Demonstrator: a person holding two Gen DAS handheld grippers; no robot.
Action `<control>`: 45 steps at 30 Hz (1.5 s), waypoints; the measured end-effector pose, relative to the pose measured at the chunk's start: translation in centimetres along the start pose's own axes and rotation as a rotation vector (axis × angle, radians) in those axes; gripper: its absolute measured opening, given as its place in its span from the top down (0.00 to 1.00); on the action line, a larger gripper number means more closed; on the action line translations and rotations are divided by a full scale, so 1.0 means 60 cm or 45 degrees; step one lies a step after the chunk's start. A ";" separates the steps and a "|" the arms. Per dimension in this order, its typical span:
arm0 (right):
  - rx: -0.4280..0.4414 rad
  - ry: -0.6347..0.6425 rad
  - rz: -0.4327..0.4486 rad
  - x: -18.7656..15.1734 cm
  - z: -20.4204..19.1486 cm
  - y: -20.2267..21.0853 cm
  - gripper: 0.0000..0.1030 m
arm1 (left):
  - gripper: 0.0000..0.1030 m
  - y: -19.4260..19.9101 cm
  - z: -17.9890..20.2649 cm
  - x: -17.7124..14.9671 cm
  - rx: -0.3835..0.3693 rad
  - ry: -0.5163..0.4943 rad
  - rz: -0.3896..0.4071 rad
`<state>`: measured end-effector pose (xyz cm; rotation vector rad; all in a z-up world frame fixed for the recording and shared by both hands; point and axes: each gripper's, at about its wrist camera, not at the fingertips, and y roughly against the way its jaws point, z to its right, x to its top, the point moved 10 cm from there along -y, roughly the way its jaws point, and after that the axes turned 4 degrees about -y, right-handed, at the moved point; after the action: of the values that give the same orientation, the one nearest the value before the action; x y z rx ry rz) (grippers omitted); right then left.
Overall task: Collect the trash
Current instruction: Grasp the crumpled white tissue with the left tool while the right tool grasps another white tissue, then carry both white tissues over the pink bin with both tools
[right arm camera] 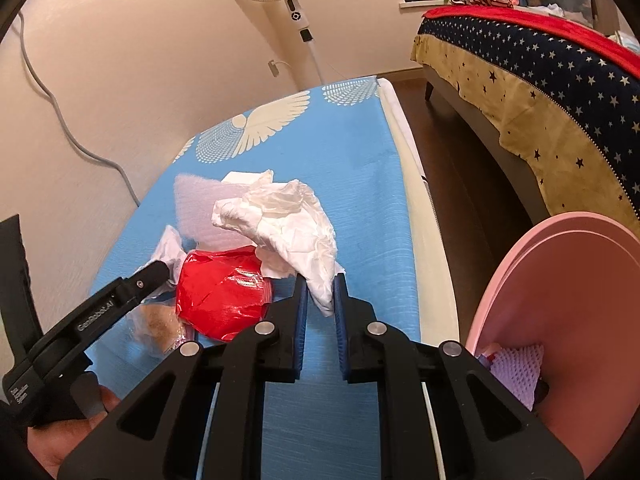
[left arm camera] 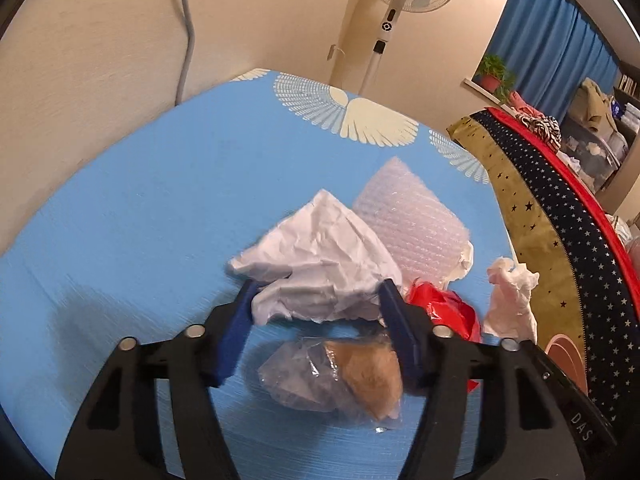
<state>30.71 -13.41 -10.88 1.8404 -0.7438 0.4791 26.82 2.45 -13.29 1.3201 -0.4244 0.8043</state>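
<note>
Surface [left arm camera: 120, 208], blue cover: 1 crumpled paper [left arm camera: 316, 252] | 1 bubble wrap [left arm camera: 404, 216] | 1 red bag [right arm camera: 224, 292] | 1 clear bag [left arm camera: 340, 376] holding brown stuff | 1 white tissue [right arm camera: 296, 236] | 1 pink bin [right arm camera: 568, 320], right of surface | left gripper [left arm camera: 316, 296]: fingers spread around paper's near edge | right gripper [right arm camera: 320, 288]: fingers pinching tissue's tip

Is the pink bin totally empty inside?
No, the pink bin already has a piece of purple foam netting lying inside it, seen at the right edge of the right wrist view.
</note>
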 end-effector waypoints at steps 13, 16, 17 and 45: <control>0.006 -0.011 0.028 0.000 -0.001 0.039 0.87 | 0.97 0.029 0.004 0.007 -0.033 -0.033 0.045; 0.007 -0.011 0.037 0.001 0.000 0.052 0.87 | 0.98 0.043 0.006 0.010 -0.048 -0.037 0.064; 0.008 -0.010 0.041 0.002 0.000 0.056 0.87 | 0.98 0.047 0.006 0.011 -0.053 -0.035 0.068; -0.054 -0.043 0.270 0.017 0.019 0.270 0.87 | 0.99 0.211 0.072 -0.005 -0.194 -0.211 0.202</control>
<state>20.29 -18.97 0.31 1.7426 -0.9712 0.5650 18.13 -1.26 -3.81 1.2258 -0.7158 0.7799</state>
